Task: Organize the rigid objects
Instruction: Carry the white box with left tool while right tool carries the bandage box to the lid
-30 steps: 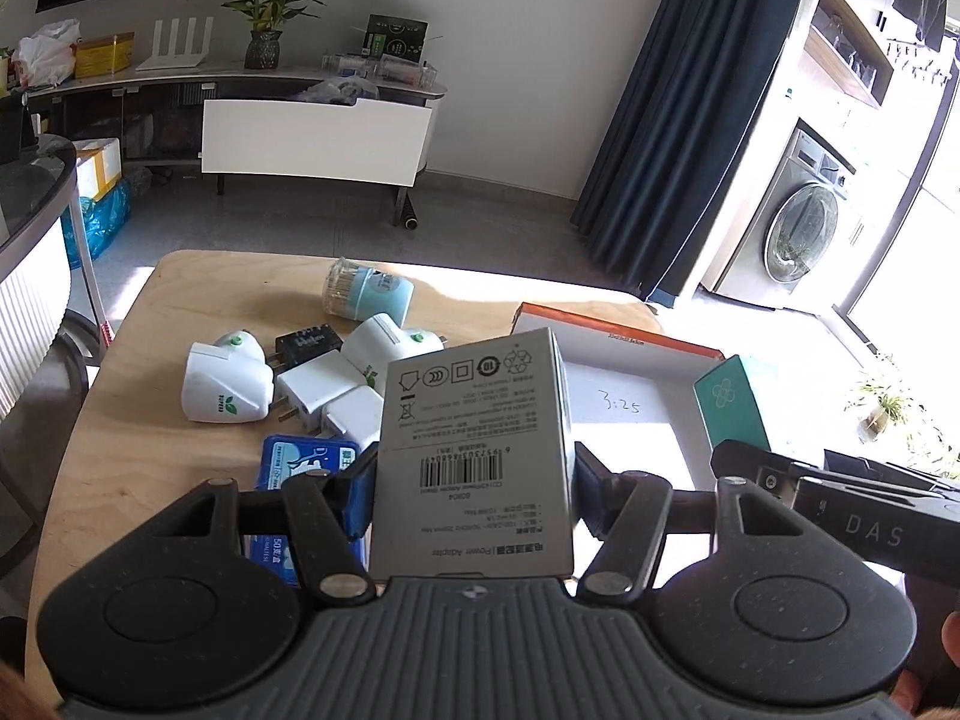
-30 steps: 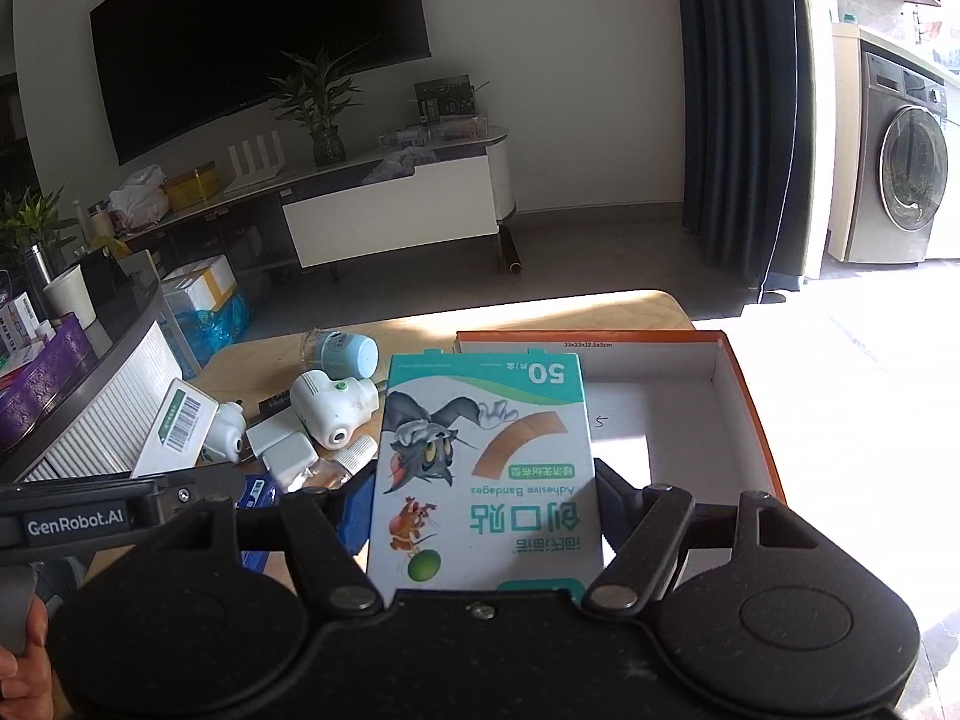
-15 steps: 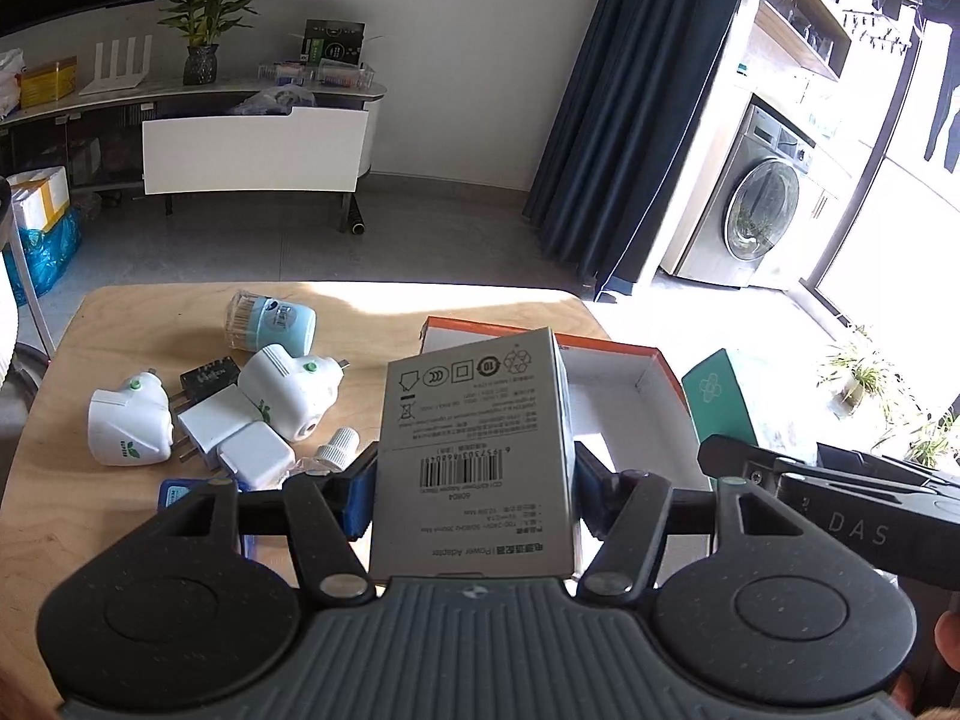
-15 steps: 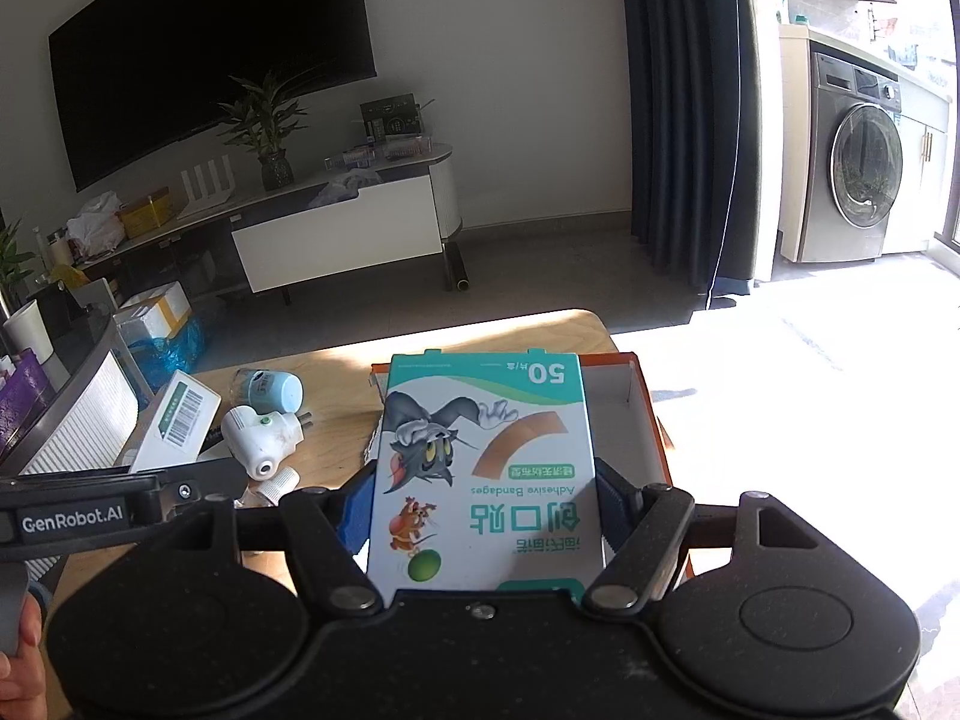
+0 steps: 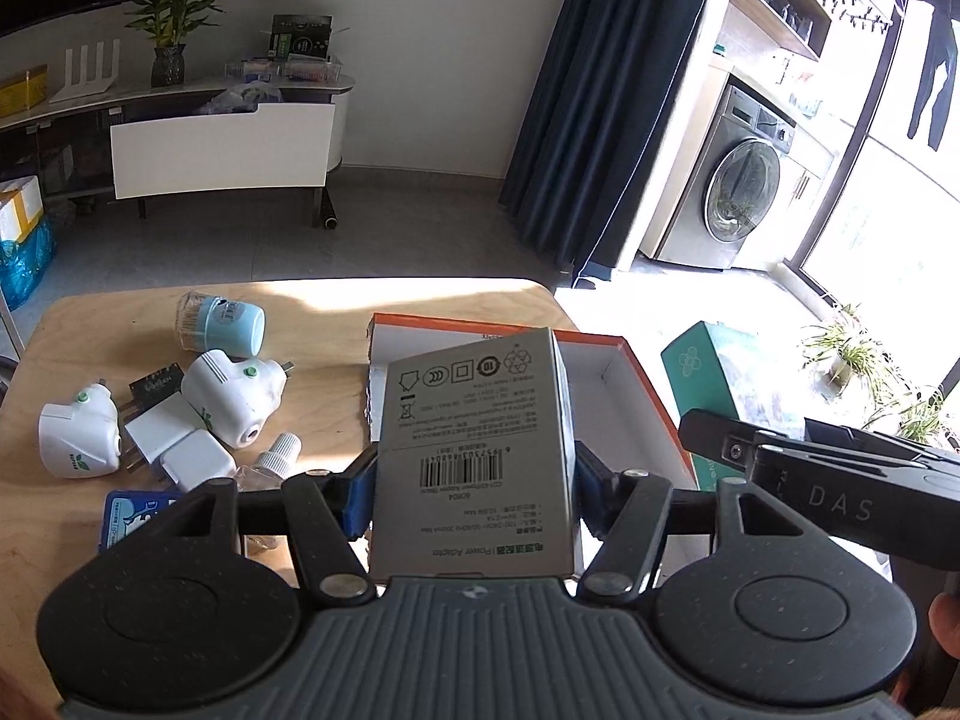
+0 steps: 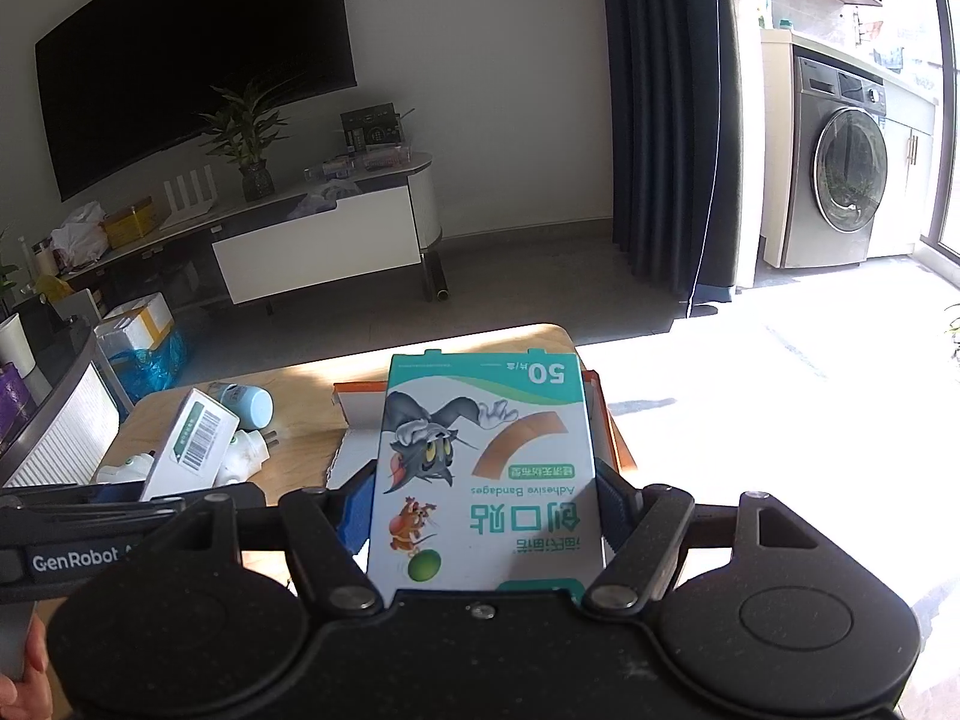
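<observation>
My left gripper [image 5: 471, 501] is shut on a grey power adapter box [image 5: 474, 456], held above the near left part of an orange-edged white tray [image 5: 606, 360] on the wooden table [image 5: 108, 516]. My right gripper [image 6: 480, 516] is shut on a green and white adhesive bandage box [image 6: 486, 468], held above the tray [image 6: 354, 402]. The bandage box also shows at the right of the left wrist view [image 5: 714, 384]. The adapter box shows in the right wrist view [image 6: 189, 450].
Left of the tray lie two white plug-in devices [image 5: 231, 396] [image 5: 78, 438], white chargers [image 5: 180, 450], a small bottle [image 5: 273, 456], a blue cotton-swab jar [image 5: 225, 324] and a blue box [image 5: 129, 516]. The table's right edge is near the tray.
Both grippers have lifted and shifted right with their boxes still held. The tray and table items sit lower and farther away in both views.
</observation>
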### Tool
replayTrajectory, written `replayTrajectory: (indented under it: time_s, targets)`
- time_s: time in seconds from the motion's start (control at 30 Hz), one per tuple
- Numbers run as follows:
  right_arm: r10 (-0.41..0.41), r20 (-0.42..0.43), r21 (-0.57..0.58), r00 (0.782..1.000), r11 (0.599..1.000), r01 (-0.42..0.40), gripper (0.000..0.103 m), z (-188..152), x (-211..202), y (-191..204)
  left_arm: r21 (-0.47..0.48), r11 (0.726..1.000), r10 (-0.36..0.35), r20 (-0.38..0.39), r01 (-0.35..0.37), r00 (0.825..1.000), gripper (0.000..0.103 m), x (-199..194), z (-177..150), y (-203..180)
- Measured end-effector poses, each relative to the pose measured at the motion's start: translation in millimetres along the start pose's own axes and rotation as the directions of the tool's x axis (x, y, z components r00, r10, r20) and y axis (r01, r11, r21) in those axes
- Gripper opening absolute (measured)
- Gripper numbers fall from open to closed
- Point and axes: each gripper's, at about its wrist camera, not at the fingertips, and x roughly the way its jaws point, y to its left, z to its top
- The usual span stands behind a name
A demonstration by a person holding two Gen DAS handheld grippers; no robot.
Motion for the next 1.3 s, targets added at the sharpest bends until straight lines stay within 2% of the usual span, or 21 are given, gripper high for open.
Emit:
replayTrajectory:
  time_s: [1.3]
  targets:
    - [-0.009, -0.040, -0.028, 0.999, 1.000, 0.008, 0.084, 10.0, 30.6, 5.8, -0.007, 1.000, 0.007, -0.035, -0.007, 0.999, 0.063, 26.4, 8.5, -4.8]
